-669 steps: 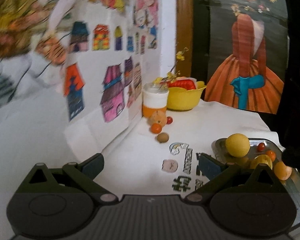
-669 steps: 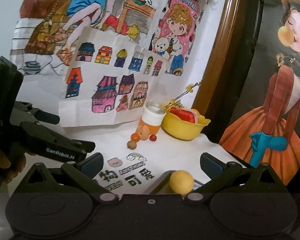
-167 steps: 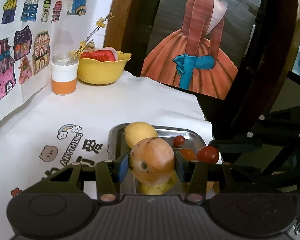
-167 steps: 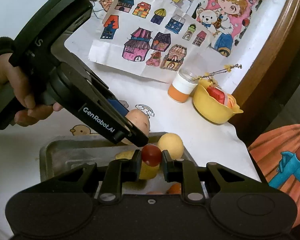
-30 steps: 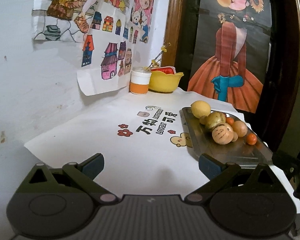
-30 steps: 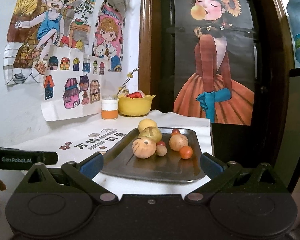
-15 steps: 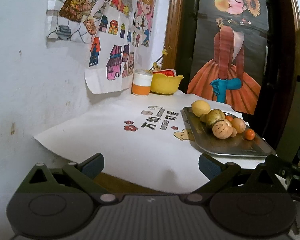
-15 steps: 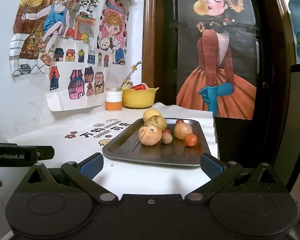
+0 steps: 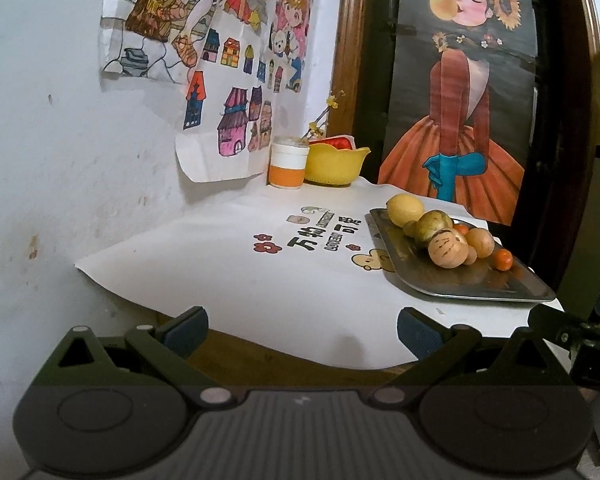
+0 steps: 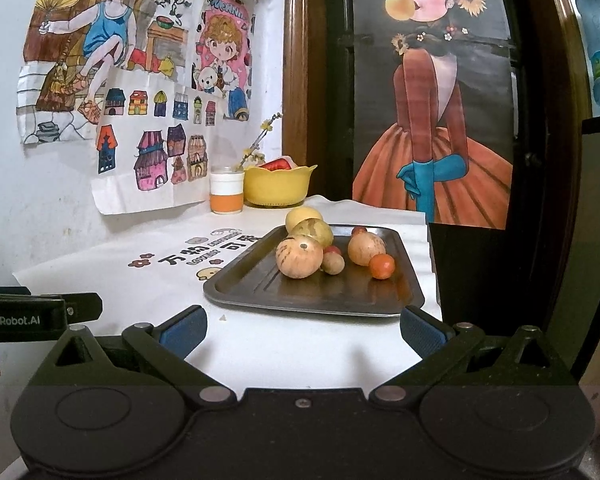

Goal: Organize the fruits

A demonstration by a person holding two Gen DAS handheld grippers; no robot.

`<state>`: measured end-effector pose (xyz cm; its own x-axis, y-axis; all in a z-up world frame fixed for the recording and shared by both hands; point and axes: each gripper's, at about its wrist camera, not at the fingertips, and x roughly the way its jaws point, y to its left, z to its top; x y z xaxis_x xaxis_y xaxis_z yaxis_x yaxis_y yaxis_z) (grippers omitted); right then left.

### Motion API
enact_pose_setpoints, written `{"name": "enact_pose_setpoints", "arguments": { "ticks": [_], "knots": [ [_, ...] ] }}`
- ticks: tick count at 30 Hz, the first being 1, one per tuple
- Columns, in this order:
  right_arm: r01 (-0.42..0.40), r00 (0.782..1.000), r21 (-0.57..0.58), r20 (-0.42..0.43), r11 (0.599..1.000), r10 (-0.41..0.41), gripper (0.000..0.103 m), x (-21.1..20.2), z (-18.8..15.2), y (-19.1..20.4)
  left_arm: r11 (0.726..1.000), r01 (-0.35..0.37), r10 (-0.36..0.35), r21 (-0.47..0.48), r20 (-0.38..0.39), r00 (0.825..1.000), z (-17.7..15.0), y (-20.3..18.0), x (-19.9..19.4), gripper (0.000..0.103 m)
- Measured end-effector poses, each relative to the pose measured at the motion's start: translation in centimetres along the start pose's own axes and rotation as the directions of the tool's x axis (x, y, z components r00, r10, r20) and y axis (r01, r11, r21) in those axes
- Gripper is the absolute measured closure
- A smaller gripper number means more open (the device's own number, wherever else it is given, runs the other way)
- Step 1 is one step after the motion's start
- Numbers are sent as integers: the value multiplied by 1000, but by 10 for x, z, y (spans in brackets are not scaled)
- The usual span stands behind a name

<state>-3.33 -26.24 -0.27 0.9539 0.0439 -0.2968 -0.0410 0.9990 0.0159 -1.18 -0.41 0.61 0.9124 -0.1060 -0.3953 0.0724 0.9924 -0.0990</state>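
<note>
Fruits (image 10: 300, 263) are seen piled on the metal tray (image 10: 260, 288) at mid-frame of the right wrist view, above the right gripper (image 10: 303, 330), whose jaws are spread wide and empty. The left gripper (image 9: 302, 332) is likewise held wide open, empty, at lower frame; the tray lies right of centre on the white tablecloth (image 9: 236, 276).
</note>
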Motion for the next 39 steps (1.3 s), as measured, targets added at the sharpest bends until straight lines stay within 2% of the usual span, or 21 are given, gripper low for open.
{"name": "enact_pose_setpoints", "arguments": {
  "ticks": [39],
  "knots": [
    [-6,1000,-10,-20,1000,6,1,4,-4,2,1000,1,-1,-10,-27,1000,-5,3,3,0]
  ]
}}
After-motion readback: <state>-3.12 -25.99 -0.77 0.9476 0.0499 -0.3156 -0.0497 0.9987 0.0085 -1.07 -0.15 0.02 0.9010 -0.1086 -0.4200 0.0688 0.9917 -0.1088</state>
